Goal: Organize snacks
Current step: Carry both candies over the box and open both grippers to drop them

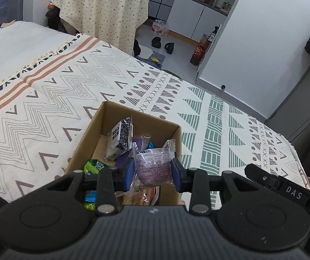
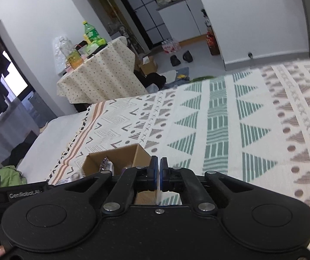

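An open cardboard box lies on the patterned bedspread and holds several snack packets. My left gripper is shut on a clear packet with a purple snack, held just above the box's near end. Inside the box are a black-and-white speckled packet, a green packet and an orange-brown one. In the right wrist view, my right gripper is shut with nothing between its blue pads, and hovers at the box's right side.
The bedspread stretches wide to the right of the box. Beyond the bed stands a round table with a dotted cloth, bottles and packets on top. Slippers and a water-bottle pack are on the floor. A green bag sits at the left.
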A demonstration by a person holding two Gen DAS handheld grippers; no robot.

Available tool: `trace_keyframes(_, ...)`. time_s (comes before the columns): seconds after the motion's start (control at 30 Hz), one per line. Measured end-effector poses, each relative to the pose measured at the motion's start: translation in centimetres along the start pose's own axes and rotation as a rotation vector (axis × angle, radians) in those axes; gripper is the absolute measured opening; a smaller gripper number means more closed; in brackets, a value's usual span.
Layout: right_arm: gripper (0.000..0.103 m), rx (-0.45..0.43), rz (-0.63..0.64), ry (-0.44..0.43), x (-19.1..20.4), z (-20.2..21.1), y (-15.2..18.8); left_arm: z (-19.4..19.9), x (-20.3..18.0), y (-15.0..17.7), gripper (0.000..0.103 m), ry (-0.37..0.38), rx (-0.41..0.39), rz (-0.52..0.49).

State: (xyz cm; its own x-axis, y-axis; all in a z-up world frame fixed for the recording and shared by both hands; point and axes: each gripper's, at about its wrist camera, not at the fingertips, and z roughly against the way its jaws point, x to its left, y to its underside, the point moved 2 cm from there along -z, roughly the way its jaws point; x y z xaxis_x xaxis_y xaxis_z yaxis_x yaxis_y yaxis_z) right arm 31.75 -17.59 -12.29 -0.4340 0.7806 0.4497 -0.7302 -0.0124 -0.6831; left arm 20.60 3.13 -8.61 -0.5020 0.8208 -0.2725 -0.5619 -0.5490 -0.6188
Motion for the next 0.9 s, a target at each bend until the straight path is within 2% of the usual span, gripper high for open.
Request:
trace_keyframes(0.13, 0.012, 0.038, -0.056, 0.009, -1.2, -0.3, 0.7, -0.1, 0.7, 0.4, 0.036, -0.005, 0.01, 0.01)
trace_keyframes(0.4, 0.031, 0.148, -0.036, 0.019, -1.1, -2.7, 2.4, -1.3, 2.2, 0.4, 0.036, -0.018, 0.033, 0.04)
trace_keyframes(0.6, 0.032, 0.237, 0.0, 0.035, -0.9, -4.6, 4.0, -2.6, 4.0, 0.0, 0.036, -0.036, 0.053, 0.078)
trace_keyframes(0.73, 0.036, 0.285, 0.021, 0.046, -0.8, -5.4, 4.9, -3.8, 5.2, 0.3, 0.036, -0.042, 0.09, 0.101)
trace_keyframes(0.8, 0.041, 0.31, 0.03, 0.049, -0.7, -5.9, 5.4, -4.3, 5.6, 0.5, 0.036, -0.042, 0.107, 0.11)
trace_keyframes(0.9, 0.042, 0.356, 0.045, 0.05, -0.6, -6.7, 6.3, -4.7, 6.2, 0.5, 0.036, -0.044, 0.103, 0.128)
